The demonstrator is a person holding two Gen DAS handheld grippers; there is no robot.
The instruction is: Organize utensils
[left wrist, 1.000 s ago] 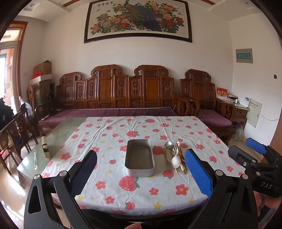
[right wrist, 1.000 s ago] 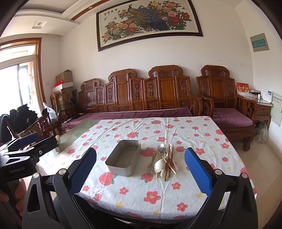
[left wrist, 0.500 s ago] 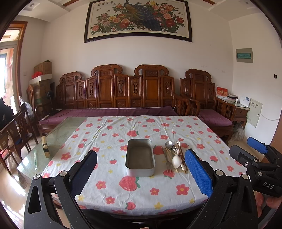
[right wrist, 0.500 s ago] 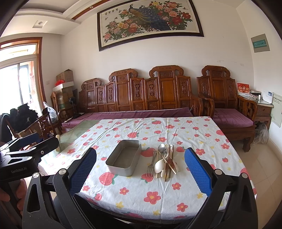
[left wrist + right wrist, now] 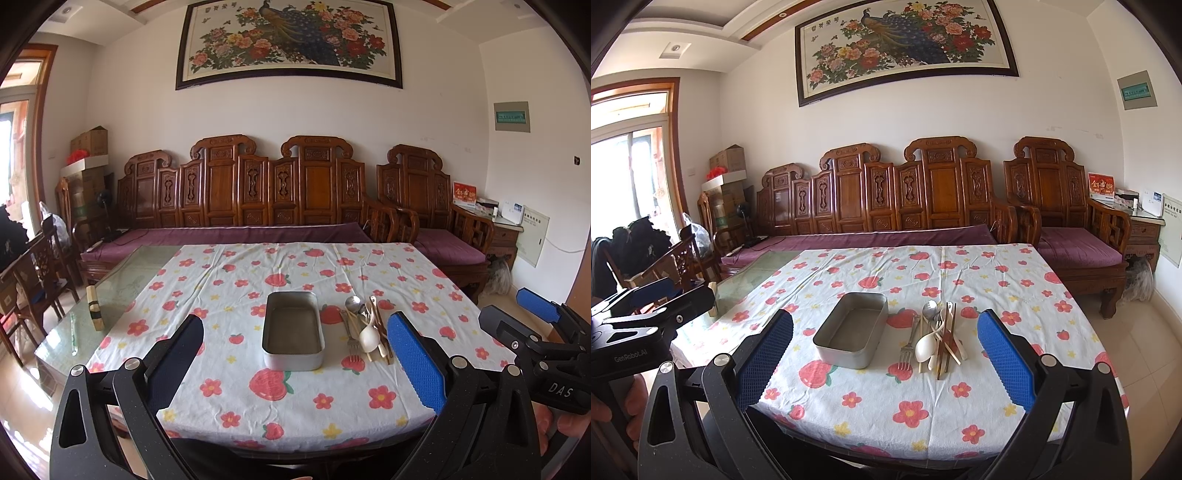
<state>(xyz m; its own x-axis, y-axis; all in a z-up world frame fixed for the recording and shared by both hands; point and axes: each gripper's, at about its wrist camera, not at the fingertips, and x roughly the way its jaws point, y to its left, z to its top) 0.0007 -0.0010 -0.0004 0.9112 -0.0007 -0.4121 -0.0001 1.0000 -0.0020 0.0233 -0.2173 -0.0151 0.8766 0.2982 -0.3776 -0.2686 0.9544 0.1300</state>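
Note:
An empty metal tin (image 5: pixel 292 332) (image 5: pixel 851 330) stands on the flowered tablecloth (image 5: pixel 229 376) (image 5: pixel 886 398). Just right of it lies a pile of utensils (image 5: pixel 364 332) (image 5: pixel 936 338): a metal fork, a metal spoon, a white spoon and wooden chopsticks. My left gripper (image 5: pixel 295 354) is open and empty, held back from the table's near edge. My right gripper (image 5: pixel 884 350) is open and empty too, also short of the table. The right gripper shows at the right of the left wrist view (image 5: pixel 532 325); the left gripper shows at the left of the right wrist view (image 5: pixel 646 310).
A wooden block (image 5: pixel 95 308) stands on the bare glass at the table's left side. A carved wooden sofa (image 5: pixel 258 192) with purple cushions runs behind the table. Wooden chairs (image 5: pixel 33 273) stand at the left. A side cabinet (image 5: pixel 506 229) is at the far right.
Both views have shifted very slightly; the grippers stay open and nothing on the table has moved.

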